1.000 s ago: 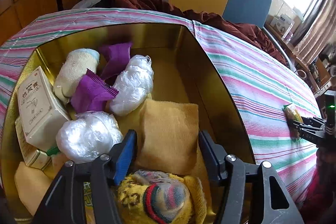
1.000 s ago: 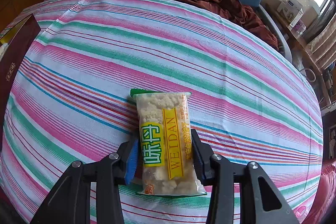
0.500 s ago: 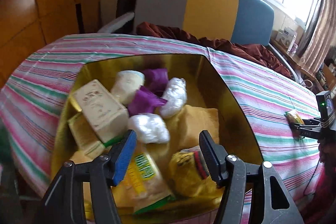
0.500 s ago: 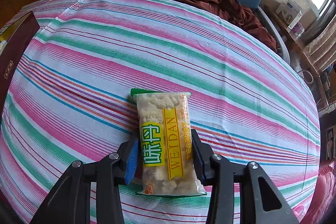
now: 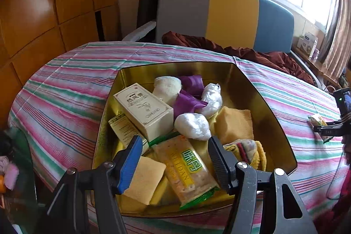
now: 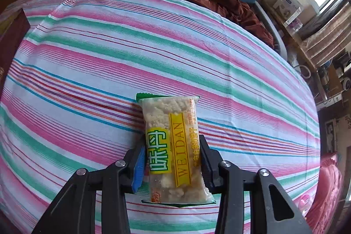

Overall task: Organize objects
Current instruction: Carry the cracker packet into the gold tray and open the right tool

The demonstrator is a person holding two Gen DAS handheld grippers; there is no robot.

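A gold tin (image 5: pixel 274 124) stands on the striped cloth, filled with a cream box (image 5: pixel 144 111), purple packets (image 5: pixel 188 102), white wrapped bundles (image 5: pixel 193 126), yellow sponges (image 5: pixel 234 124), a knitted yellow item (image 5: pixel 245 148) and a snack bar (image 5: pixel 188 170). My left gripper (image 5: pixel 173 150) hovers open over the tin's near end, with nothing between its pads. My right gripper (image 6: pixel 173 152) is shut on a second snack bar packet (image 6: pixel 171 142), marked WEIDAN, over the cloth. The left wrist view shows that gripper (image 5: pixel 326 128) and its packet (image 5: pixel 316 120) at the far right.
The striped tablecloth (image 6: pixel 109 54) covers a round table. A dark red box side (image 6: pixel 11 43) sits at its left. Behind are a grey, yellow and blue seat back (image 5: pixel 230 12) and a crumpled maroon cloth (image 5: pixel 252 52). Wooden panels (image 5: pixel 43 14) line the left.
My left gripper has drawn back and up from the tin, so the whole tin and the snack bar in it show. The right gripper, shut on its packet throughout, has shifted slightly.
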